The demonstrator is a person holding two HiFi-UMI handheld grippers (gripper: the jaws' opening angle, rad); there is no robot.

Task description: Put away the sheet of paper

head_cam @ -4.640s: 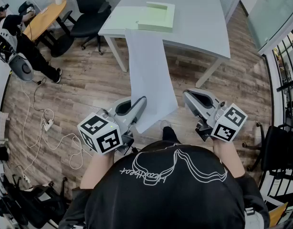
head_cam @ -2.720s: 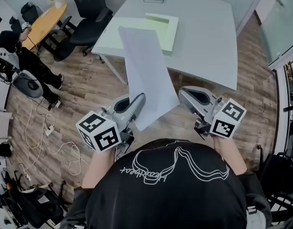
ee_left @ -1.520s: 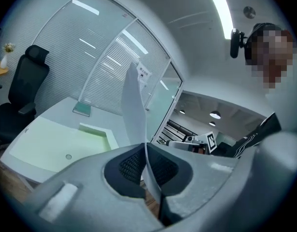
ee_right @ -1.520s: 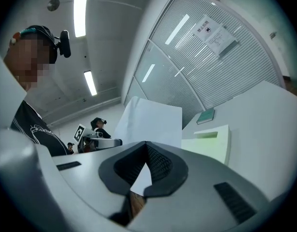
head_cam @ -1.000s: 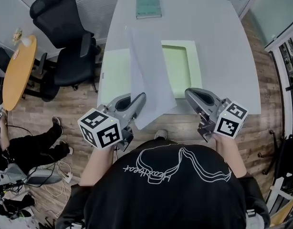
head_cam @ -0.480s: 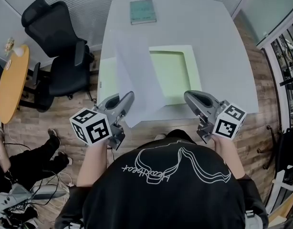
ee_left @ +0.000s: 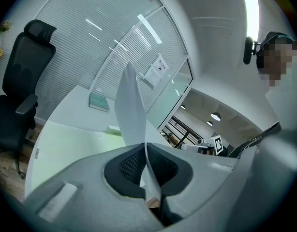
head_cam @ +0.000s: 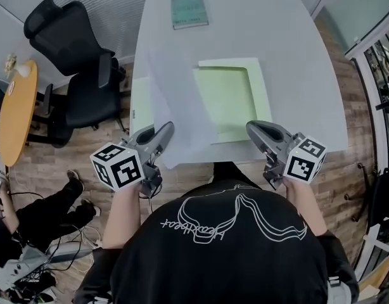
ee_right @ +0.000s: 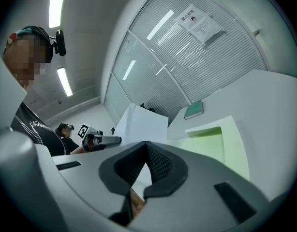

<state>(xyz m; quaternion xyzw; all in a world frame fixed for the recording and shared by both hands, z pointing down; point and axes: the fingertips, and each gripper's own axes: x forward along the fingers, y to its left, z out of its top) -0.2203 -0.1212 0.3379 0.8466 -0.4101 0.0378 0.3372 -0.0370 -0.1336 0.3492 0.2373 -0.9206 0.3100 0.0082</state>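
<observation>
My left gripper point(head_cam: 164, 129) is shut on the lower edge of a white sheet of paper point(head_cam: 175, 94). The sheet rises up and away over the near-left part of the white table point(head_cam: 296, 56). In the left gripper view the paper point(ee_left: 131, 105) stands pinched between the dark pads point(ee_left: 131, 166). A pale green open folder point(head_cam: 229, 97) lies flat on the table, just right of the sheet. My right gripper point(head_cam: 253, 129) hangs at the table's near edge, shut, with nothing in it. From the right gripper view, the sheet point(ee_right: 141, 124) and the folder point(ee_right: 211, 139) lie ahead.
A teal book point(head_cam: 189, 11) lies at the table's far side. A black office chair point(head_cam: 74, 62) stands left of the table, with a round wooden table point(head_cam: 14, 106) beyond it. A person point(head_cam: 30, 214) and cables are on the floor at lower left.
The view has closed in on the table and now looks down on it. My left gripper has carried the sheet a little left, over the folder's left part. The right gripper has hardly moved.
</observation>
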